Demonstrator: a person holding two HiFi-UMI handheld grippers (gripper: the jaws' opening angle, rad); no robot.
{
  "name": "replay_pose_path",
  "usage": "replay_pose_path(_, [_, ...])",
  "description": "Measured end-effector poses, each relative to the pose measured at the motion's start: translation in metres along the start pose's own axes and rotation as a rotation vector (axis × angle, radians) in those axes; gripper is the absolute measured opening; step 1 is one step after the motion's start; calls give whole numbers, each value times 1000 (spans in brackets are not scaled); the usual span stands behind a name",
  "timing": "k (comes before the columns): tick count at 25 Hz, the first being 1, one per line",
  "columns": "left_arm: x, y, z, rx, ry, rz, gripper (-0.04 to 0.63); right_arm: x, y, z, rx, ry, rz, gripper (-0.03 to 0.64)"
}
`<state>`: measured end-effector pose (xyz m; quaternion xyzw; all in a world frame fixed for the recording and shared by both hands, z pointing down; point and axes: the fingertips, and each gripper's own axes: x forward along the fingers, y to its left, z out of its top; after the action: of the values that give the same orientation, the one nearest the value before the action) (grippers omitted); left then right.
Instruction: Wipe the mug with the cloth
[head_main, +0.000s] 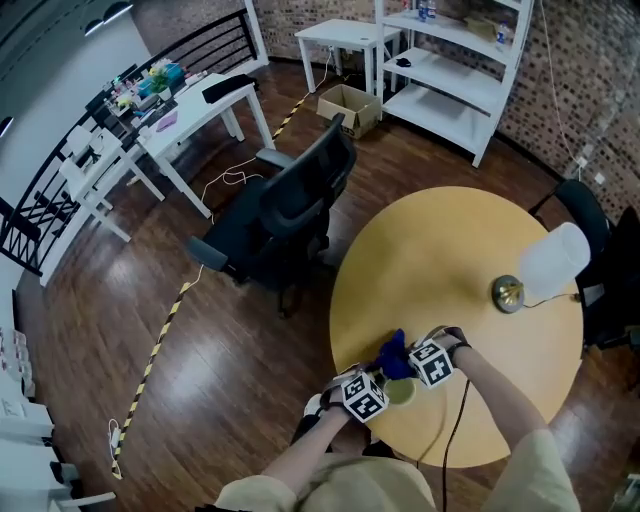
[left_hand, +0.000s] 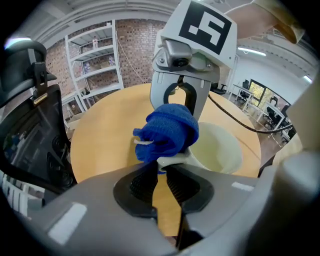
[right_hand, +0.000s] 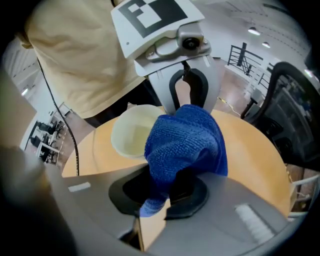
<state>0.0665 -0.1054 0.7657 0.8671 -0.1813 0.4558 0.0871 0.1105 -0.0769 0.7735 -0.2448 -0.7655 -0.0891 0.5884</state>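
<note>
At the near edge of the round table (head_main: 450, 250), my left gripper (left_hand: 162, 172) pinches the pale mug (left_hand: 217, 150) by its handle (left_hand: 174, 161). My right gripper (right_hand: 167, 192) clamps the blue cloth (right_hand: 185, 140), bunched against the mug. Farther right stands a lamp (head_main: 545, 265).

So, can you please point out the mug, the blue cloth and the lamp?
mug (left_hand: 220, 150): left gripper view, on its pale inner wall.
blue cloth (right_hand: 185, 142): right gripper view, middle of the bunched fabric.
lamp (head_main: 553, 262): head view, on its white shade.
</note>
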Motion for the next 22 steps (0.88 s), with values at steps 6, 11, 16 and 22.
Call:
replay_pose_path(6, [3,-2,1,-5,-3,-2,48,-2,-25,26,-53,-21,5,57])
replay_pose_path(11, [6,-3,0,-36,-29,-2,51,0,-29,24,-3,-45,13,58])
replay_pose_path(16, [3,3,-3,-127,-51,0,99,-6,-31,22,171,-140,-40,57])
replay_pose_path(22, [-20,9,-19,-357,-107,-38,249,-27,-40,15,419,-281,-158,58])
